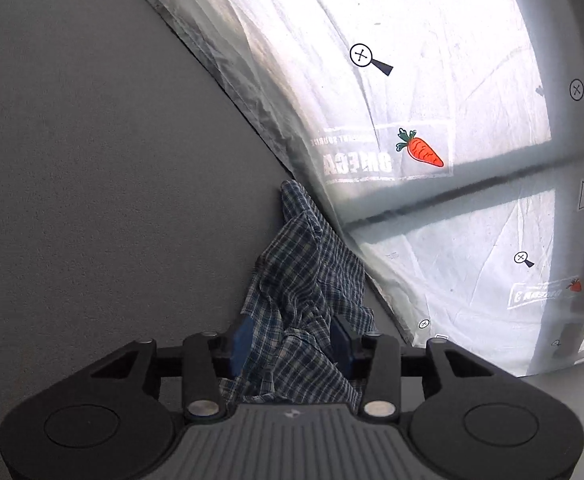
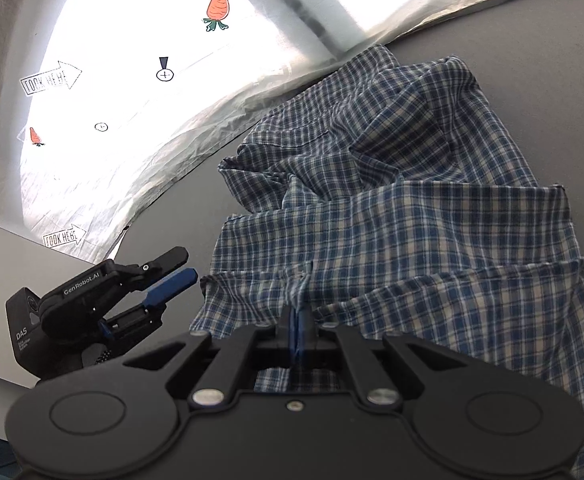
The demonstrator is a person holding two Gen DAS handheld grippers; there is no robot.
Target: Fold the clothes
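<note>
The right gripper [image 2: 297, 326] is pinching the soft, limp plaid shirt [image 2: 411, 216] at lower centre; the left gripper [image 1: 292, 340] is standing spread, best re-gripping an edge.

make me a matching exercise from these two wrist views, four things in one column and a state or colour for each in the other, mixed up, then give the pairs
Column one
1. left gripper
2. right gripper
3. plaid shirt
4. carrot print

Column two
A. orange with a green top, on the white plastic sheet
B. jaws apart, pads not pressing the cloth
C. blue and white check, rumpled on the grey table
D. jaws shut on a pinch of cloth

Pairs: 1-B, 2-D, 3-C, 4-A
</note>
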